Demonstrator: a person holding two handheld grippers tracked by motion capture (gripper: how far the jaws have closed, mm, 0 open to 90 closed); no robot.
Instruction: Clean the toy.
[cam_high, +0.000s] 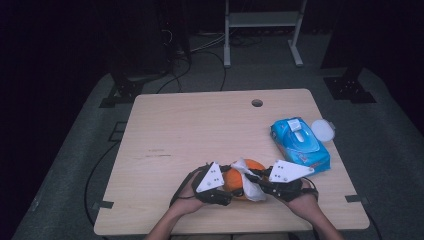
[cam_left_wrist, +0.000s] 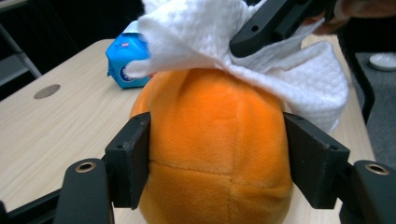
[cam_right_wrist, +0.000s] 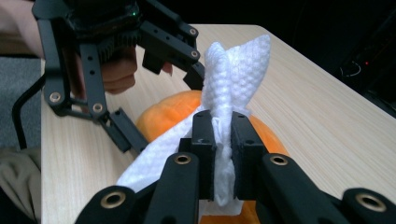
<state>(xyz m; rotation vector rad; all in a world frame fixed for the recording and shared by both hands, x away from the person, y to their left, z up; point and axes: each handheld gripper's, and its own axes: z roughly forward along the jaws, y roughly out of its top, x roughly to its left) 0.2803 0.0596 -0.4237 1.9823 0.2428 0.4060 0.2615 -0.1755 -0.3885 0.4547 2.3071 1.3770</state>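
The left gripper (cam_left_wrist: 217, 154) clasps a plush, seamed orange ball (cam_left_wrist: 215, 144) near the table (cam_high: 190, 125) front, its underside hidden, while the right gripper (cam_right_wrist: 222, 135) pinches a dimpled white wipe (cam_right_wrist: 236, 70) draped over it, both hands low, the blue wipe pack (cam_high: 299, 142) just right.

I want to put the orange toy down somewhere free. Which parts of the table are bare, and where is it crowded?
Bare: the left half of the table, and the far strip around the round hole. Crowded: the near middle, where the left gripper clamps the orange plush and the right gripper pinches the white wipe, and the right side with the blue wipes pack.
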